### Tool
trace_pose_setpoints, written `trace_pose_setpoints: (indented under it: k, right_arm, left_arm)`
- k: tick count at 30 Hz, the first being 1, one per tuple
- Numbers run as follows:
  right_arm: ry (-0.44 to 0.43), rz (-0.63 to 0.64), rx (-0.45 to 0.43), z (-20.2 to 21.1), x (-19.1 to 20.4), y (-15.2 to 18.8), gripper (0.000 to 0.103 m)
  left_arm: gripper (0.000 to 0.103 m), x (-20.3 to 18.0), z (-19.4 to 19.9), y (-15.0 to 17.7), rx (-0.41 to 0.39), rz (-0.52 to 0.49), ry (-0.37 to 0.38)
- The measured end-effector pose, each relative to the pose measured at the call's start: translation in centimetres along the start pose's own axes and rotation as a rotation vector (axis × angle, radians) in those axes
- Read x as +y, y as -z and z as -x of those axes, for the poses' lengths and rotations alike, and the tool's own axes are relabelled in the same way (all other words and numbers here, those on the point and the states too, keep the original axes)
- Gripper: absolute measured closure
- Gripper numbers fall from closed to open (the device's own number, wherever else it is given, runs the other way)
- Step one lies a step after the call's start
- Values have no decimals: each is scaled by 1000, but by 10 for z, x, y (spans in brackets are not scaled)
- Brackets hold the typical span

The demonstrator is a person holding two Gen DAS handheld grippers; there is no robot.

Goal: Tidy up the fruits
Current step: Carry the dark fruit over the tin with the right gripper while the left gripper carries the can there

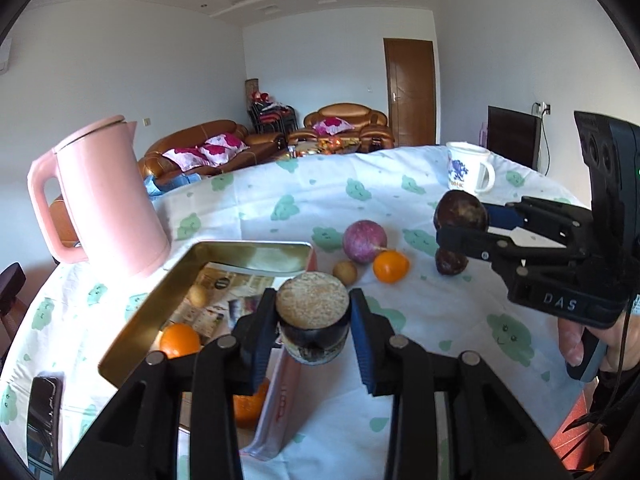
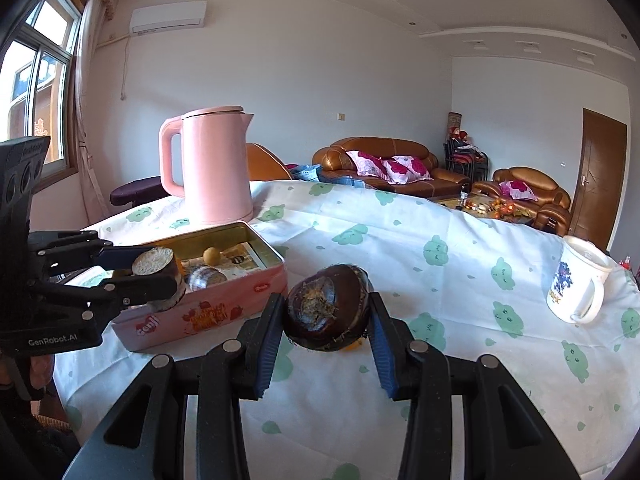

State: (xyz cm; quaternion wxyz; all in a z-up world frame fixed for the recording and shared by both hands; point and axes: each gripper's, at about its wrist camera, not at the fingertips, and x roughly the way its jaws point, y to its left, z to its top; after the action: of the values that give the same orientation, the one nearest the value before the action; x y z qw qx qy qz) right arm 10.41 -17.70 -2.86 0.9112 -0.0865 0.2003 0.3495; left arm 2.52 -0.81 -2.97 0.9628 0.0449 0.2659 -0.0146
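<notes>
You are holding a cut, dark-skinned fruit piece [image 1: 313,318] clamped in your left tool [image 1: 312,332] above the near edge of the pink tin box [image 1: 132,320], where oranges [image 1: 180,340] are lying. Your right tool [image 2: 328,320] is gripping a dark round fruit [image 2: 326,312] above the cloud-print surface [image 2: 440,280], while a pink kettle [image 1: 108,196] and a mug [image 1: 468,172] are standing farther back.

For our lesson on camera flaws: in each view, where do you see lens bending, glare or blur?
Left wrist view: the table edge bows into an arc, dark corners frame the picture, the tin's gold rim gleams. Right wrist view: the window is washed out, the walls curve, and the mug looks slightly soft.
</notes>
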Motion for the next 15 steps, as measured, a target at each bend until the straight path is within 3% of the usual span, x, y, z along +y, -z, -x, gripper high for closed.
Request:
trace_pose_setpoints:
  k: [15]
  right_arm:
    - [-48, 65, -14, -13, 29, -39, 60]
  left_arm:
    - [66, 42, 5, -7, -52, 54, -58]
